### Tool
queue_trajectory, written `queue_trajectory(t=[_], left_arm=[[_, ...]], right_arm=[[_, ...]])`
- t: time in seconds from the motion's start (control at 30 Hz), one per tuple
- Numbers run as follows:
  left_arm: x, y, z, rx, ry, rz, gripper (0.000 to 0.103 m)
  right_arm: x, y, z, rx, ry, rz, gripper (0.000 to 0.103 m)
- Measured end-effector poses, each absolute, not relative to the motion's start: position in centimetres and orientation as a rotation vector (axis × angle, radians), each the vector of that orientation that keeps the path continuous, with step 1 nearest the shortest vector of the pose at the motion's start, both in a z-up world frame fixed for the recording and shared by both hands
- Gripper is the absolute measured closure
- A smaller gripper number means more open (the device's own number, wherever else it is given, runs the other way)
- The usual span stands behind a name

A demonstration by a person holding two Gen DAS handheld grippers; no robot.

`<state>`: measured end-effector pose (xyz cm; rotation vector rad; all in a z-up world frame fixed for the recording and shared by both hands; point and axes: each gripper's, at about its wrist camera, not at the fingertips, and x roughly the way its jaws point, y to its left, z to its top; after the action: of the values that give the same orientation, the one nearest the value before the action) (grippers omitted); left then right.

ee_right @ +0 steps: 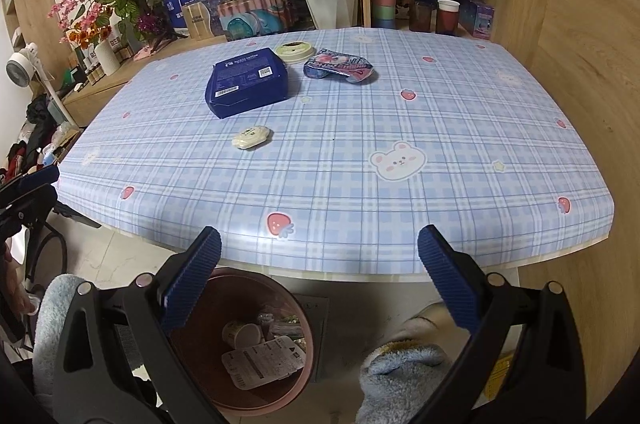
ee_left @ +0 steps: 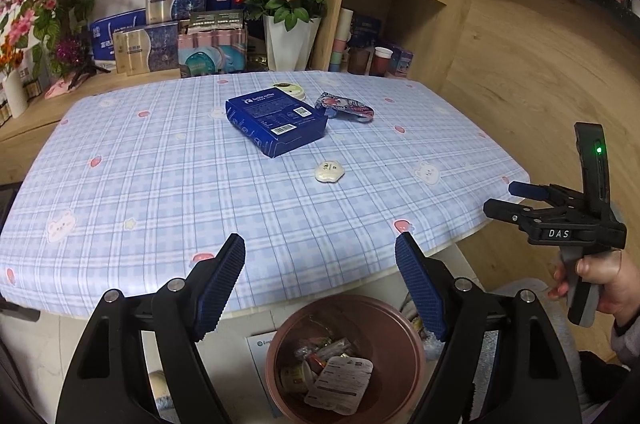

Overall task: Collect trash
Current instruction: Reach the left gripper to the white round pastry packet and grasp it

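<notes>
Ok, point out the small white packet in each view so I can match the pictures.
Left wrist view: small white packet, centre, just below-right of the blue box.
Right wrist view: small white packet, left of centre, below the blue box.
Shared landmark: the blue box, just beyond the packet.

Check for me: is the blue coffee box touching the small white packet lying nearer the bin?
Apart. The right wrist view shows a strip of bare tablecloth between the blue coffee box and the small white packet; the left wrist view shows the same gap.
</notes>
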<state>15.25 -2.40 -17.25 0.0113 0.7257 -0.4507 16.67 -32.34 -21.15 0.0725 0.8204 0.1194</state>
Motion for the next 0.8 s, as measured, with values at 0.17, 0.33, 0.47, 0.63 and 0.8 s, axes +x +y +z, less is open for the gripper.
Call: queue_trajectory(t=[0.17, 0.33, 0.47, 0.63, 0.8], left_arm=[[17.7, -3.9, -18.0, 0.038, 0.737, -0.477, 0.027], [21.2, -6.5, -19.5, 0.079, 0.774, -0.526, 0.027], [24.9, -9.0, -21.3, 0.102, 0.820, -0.569, 0.030], [30.3, -12.1, -24.3, 0.123, 0.901, -0.594, 0.038], [34.2, -13.9, -26.9, 0.178, 0.949, -0.624, 0.049]], right_arm=[[18.2, -33.0, -21.5, 0.072, 0.827, 0.113, 0.006], [20.5, -33.5, -22.1, 0.066, 0.835, 0.110, 0.006], [22.8, -34.1, -23.0, 0.072, 0.848, 0.111, 0.006], [25.9, -35.0, -24.1, 0.073, 0.868, 0.111, 0.006], [28.5, -35.9, -25.2, 0.075, 0.885, 0.118, 0.006]])
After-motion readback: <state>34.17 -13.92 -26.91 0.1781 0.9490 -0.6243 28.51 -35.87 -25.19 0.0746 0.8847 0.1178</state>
